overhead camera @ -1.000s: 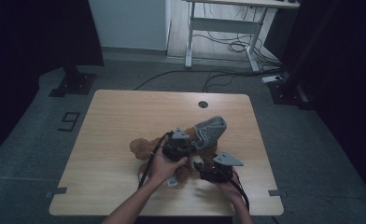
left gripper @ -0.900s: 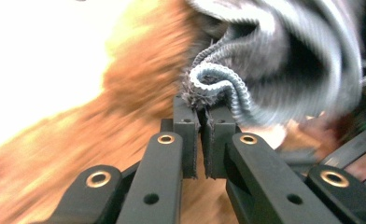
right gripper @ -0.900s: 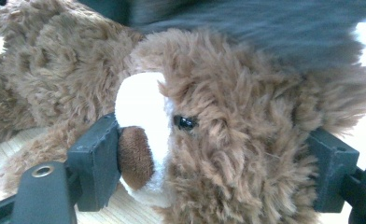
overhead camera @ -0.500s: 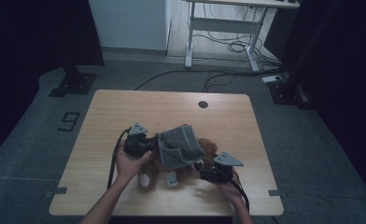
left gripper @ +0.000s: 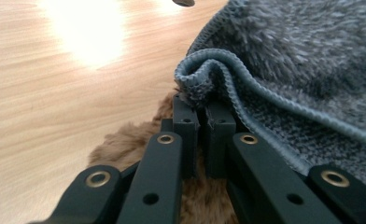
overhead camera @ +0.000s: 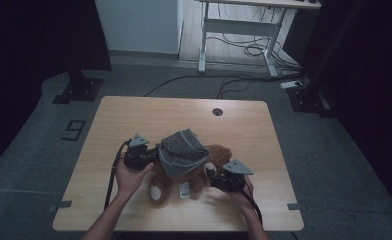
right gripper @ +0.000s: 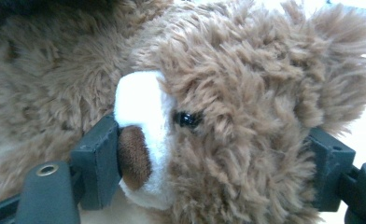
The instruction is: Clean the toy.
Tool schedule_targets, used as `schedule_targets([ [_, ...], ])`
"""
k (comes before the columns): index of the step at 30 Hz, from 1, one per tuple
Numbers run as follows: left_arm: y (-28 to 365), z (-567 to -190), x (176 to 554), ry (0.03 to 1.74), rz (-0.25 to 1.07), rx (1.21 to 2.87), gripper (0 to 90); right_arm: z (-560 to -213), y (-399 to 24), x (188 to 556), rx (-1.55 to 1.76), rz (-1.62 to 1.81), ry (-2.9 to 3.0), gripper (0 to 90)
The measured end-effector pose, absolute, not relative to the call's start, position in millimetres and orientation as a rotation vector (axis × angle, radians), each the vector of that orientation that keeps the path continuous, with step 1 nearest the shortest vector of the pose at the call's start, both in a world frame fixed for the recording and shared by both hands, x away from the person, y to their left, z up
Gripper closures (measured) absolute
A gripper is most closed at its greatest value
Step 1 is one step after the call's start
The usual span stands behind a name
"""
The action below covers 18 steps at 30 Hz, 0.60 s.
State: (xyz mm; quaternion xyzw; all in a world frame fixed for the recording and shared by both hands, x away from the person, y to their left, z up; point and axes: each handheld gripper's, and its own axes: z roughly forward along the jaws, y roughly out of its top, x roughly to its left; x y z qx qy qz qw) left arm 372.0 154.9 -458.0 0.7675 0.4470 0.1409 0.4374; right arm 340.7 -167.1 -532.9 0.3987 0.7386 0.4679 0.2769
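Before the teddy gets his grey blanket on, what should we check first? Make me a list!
1. Left hand-held gripper pinching the grey cloth hem: ok, jaws closed on the rolled edge.
2. Right hand-held gripper holding the teddy bear by its head: ok, jaws on both sides of the head.
3. Bear lying on the table: ok.
4. Cloth covering the bear's body: ok partly, legs and head uncovered.
5. Cloth not snagged underneath: cannot tell.
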Motion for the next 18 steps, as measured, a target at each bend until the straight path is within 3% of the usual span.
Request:
schedule_targets([
  [14, 100.6, -453.6, 418.5, 1.070, 0.309, 1.956, 84.6, -537.3, -167.3, 366.4, 1.148, 1.223, 1.870, 23.5],
  [18, 99.3, -461.9, 421.4, 1.072, 0.274, 1.953, 84.7, -535.8, -180.0, 362.2, 1.136, 1.316, 1.920, 18.0],
])
